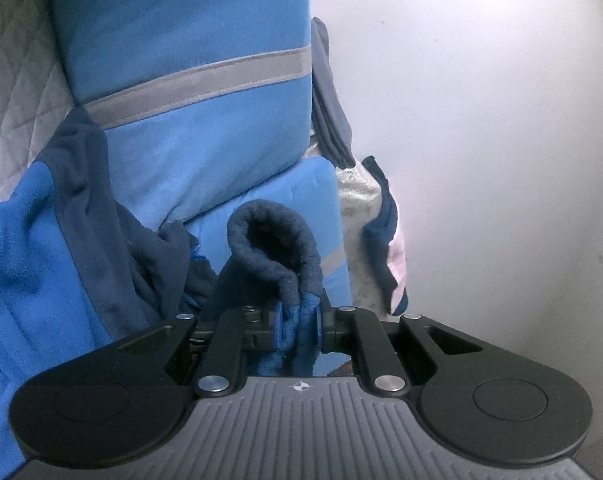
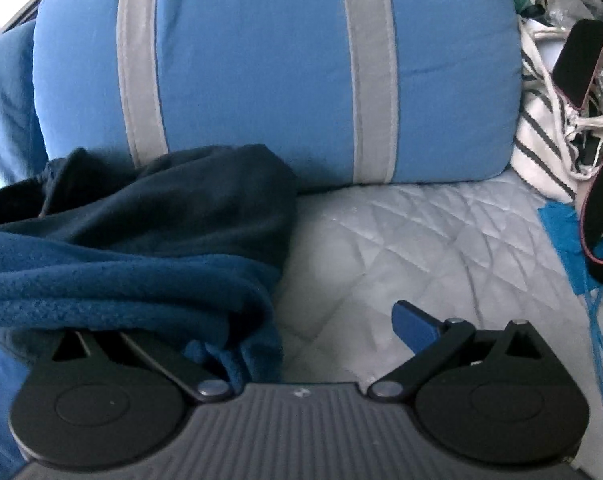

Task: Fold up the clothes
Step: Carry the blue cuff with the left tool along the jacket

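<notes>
The left gripper (image 1: pixel 297 316) is clamped on a bunched edge of the blue fleece garment (image 1: pixel 29 248), its navy cuff (image 1: pixel 269 244) curling up just past the fingertips. From there the garment trails off to that gripper's left side and down, towards the foot of the big blue cushion (image 1: pixel 189 92).

The right gripper (image 2: pixel 321 332) stands wide apart and grips nothing I can see. One blue-padded finger (image 2: pixel 415 326) is bare over the quilt; the other is buried under a fold of the same fleece garment (image 2: pixel 113 280), so the cloth lies across that side rather than between the jaws. The garment's bulk runs from this gripper towards the cushion (image 2: pixel 269 68), its navy part (image 2: pixel 173 200) resting against the cushion's base. I judge the right hand the freer one to take a second hold, with the cloth just beside it on the covered-finger side.

Everything sits on a bed with a pale quilted cover (image 2: pixel 421 240). Beside the cushion, on the far side from the garment, lies a striped cloth bag (image 2: pixel 541 152) amid clutter; a plain white wall (image 1: pixel 481 100) rises behind.
</notes>
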The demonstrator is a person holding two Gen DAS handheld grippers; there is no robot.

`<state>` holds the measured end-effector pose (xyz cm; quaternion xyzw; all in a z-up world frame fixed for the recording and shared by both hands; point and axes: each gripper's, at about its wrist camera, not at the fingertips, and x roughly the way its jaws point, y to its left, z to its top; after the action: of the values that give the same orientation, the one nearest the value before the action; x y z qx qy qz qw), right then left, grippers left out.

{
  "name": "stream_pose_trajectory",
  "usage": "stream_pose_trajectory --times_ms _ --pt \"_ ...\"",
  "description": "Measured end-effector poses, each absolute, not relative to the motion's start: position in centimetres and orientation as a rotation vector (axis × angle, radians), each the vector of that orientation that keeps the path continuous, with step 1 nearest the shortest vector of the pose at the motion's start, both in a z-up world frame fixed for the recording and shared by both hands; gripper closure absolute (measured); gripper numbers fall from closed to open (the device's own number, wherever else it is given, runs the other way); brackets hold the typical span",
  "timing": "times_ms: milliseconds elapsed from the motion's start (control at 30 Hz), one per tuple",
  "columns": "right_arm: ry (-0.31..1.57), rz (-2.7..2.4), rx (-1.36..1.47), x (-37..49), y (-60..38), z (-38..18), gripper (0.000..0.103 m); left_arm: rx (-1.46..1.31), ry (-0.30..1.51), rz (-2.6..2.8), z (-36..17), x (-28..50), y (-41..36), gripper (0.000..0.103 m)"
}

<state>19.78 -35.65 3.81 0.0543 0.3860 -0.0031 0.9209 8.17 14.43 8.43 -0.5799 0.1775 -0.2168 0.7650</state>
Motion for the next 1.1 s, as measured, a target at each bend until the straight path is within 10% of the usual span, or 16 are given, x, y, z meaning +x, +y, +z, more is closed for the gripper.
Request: stream_pose_trajectory --times_ms 767,1100 --pt "0.757 -0.045 0.322 17.8 -38.3 6.6 0.000 -1.193 0.528 -0.279 6.3 8.8 15.0 0.088" --pt "0.768 0.040 -0.161 16.4 -33.7 5.2 0.000 -1.236 0.479 -0.254 6.4 8.8 15.9 0.088"
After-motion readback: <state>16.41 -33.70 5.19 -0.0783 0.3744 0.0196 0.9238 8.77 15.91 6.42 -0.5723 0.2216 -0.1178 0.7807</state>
